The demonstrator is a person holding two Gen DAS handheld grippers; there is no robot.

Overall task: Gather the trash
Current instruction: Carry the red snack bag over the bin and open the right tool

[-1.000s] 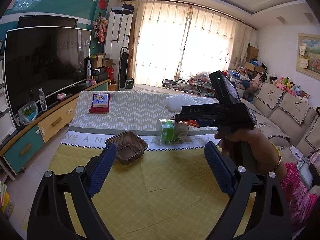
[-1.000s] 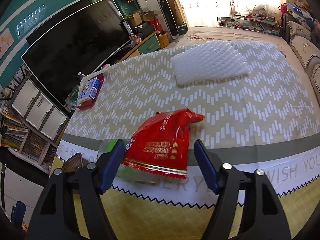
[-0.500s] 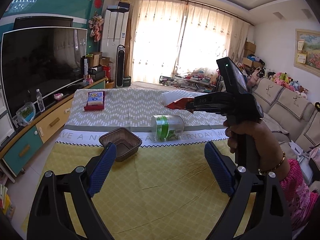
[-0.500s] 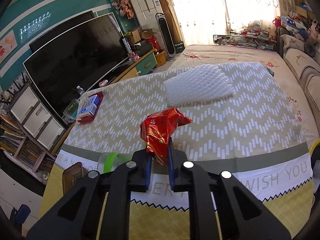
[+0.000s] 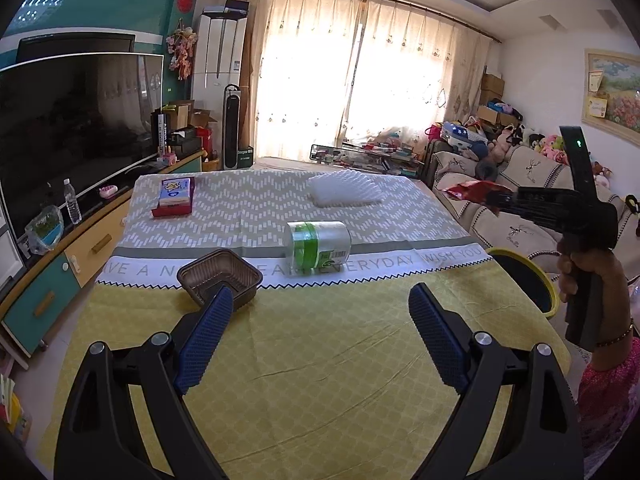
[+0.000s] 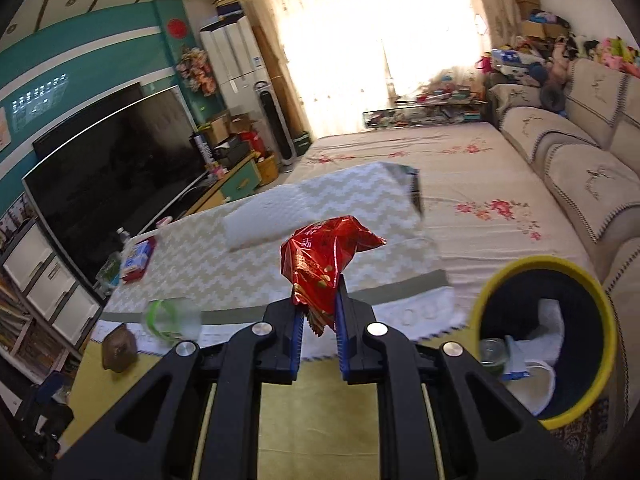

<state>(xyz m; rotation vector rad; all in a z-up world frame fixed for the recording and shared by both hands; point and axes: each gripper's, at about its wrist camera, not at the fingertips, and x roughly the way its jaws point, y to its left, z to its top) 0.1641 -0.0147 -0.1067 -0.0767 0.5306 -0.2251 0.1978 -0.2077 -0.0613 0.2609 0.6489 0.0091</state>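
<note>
The right gripper (image 6: 317, 312) pinches a crumpled red wrapper (image 6: 324, 258) between its blue pads, jaws pressed against the foil, and holds it in the air above the tabletop (image 6: 224, 256). In the left wrist view the same wrapper (image 5: 470, 191) sticks out from the black tool, clear of the table's right edge, with a hand (image 5: 582, 270) gripping the handle below.

To the right of the wrapper stands a yellow-rimmed bin (image 6: 516, 272), beside the tabletop; white scraps and a small clear cup lie inside it.

The left gripper (image 5: 320, 322) hangs over the yellow part of the cloth, jaws spread wide with nothing between them. Ahead of it a clear jar (image 5: 318, 242) with a green lid lies on its side across the lettered stripe. Left of the jar sits a brown tray (image 5: 220, 280), just past the left pad. Farther back lie a white foam sheet (image 5: 344, 192) and a tissue box (image 5: 174, 196), well apart.
</note>
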